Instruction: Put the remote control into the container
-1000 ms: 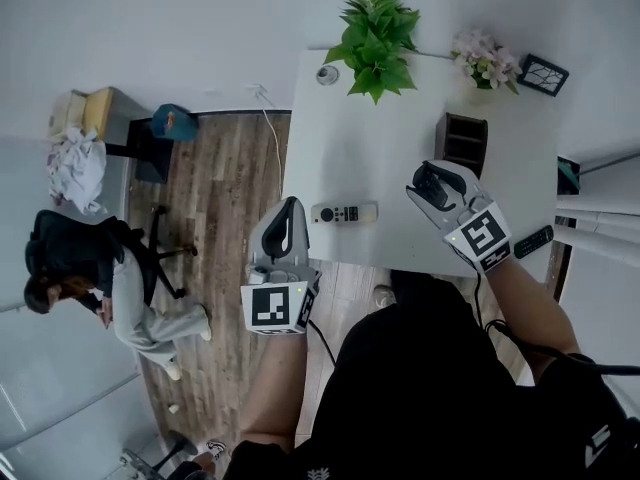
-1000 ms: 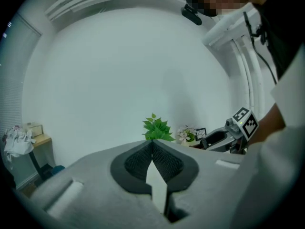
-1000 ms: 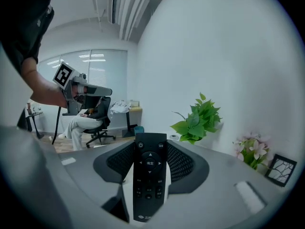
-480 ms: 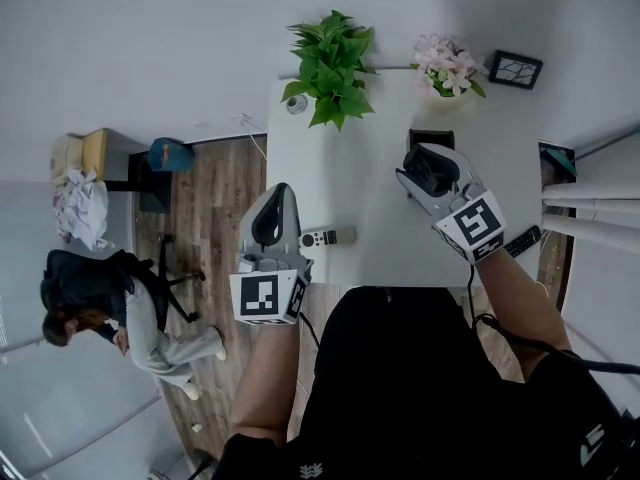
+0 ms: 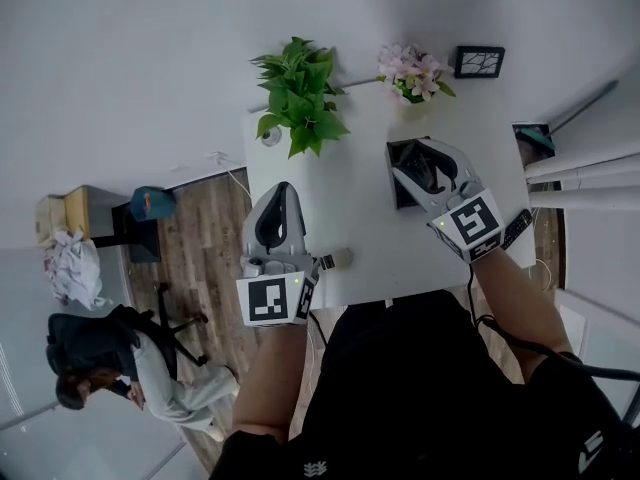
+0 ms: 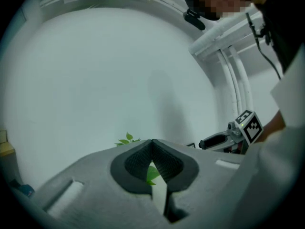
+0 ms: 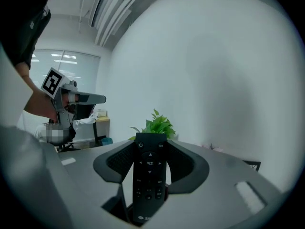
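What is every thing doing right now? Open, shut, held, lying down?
Left gripper: shut, empty.
Right gripper: shut on the black remote control.
Container: upright on the table, remote not yet inside.
White remote: lying flat.
Other black remote: lying at the table's right edge.

Left tongs [image 5: 283, 190] pinched together, right tongs [image 5: 418, 166] clamped partway, both near level.

Head view: bright, even diffuse light, white table [image 5: 350, 208] near washed out. Both gripper views: strong fisheye, dark vignetted corners. Left gripper view dimmer, soft focus. Ceiling lights [image 7: 66, 57] glow in right gripper view
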Demonstrator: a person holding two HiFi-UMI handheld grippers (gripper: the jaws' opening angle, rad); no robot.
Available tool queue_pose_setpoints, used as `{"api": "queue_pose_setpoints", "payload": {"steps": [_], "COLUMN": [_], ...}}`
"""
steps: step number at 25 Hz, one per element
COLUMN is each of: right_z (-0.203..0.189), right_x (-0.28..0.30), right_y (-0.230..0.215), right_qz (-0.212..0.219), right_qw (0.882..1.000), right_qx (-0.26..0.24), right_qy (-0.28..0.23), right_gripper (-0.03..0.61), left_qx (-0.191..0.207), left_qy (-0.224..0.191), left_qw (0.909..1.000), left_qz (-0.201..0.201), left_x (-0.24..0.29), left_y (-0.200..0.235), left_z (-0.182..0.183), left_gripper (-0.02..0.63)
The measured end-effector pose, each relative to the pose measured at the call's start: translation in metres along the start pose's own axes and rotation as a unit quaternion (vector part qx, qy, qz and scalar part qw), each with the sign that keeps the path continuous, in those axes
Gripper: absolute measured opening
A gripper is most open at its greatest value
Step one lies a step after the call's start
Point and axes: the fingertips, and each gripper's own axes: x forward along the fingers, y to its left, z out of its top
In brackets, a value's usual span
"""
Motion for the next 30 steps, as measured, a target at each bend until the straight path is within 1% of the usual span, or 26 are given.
{"api": "queue_pose_setpoints", "payload": {"steps": [1,3,7,11,13,16,19,24,27,30], "right_z": [0.002,0.006,0.009,0.008,0.005,-0.001,0.001,0.000,0.001,-0.001], "right_x": [0.000,0.000,0.002,0.007,0.010,0.018,0.026,0.037,0.045,0.051], "right_y": [-0.002,-0.007,-0.024,-0.039,-0.044,-0.047,-0.052,-0.062,-0.067,-0.072], "right_qz": [-0.011,-0.031,-0.069,-0.086,-0.092,-0.095,-0.095,-0.103,-0.101,-0.103], "right_qw": [1.000,1.000,0.998,0.995,0.994,0.994,0.994,0.993,0.993,0.993], "right_qx": [-0.001,-0.002,0.013,0.045,0.050,0.053,0.048,0.046,0.050,0.045], "right_qy": [0.001,0.002,0.001,-0.005,-0.003,0.000,-0.006,-0.019,-0.027,-0.032], "right_gripper": [0.212,0.212,0.212,0.212,0.212,0.212,0.212,0.212,0.212,0.213], "left_qx": [0.005,0.011,-0.013,-0.009,-0.011,-0.017,-0.023,-0.038,-0.034,-0.026], "left_qy": [-0.010,-0.017,-0.015,-0.029,-0.031,-0.024,-0.015,-0.015,-0.009,0.006], "left_qw": [0.9999,0.9992,0.9983,0.9964,0.9957,0.9954,0.9958,0.9955,0.9957,0.9959], "left_qz": [-0.011,-0.035,-0.055,-0.079,-0.086,-0.092,-0.088,-0.086,-0.086,-0.087], "left_x": [0.006,0.019,0.043,0.060,0.066,0.069,0.075,0.083,0.085,0.087], "left_y": [-0.001,-0.003,-0.002,-0.006,-0.008,-0.008,-0.003,-0.003,-0.002,-0.001], "left_z": [0.004,0.007,0.003,0.006,0.004,-0.004,-0.012,-0.019,-0.019,-0.028], "left_gripper": [0.002,0.002,0.002,0.002,0.002,0.002,0.002,0.002,0.002,0.002]}}
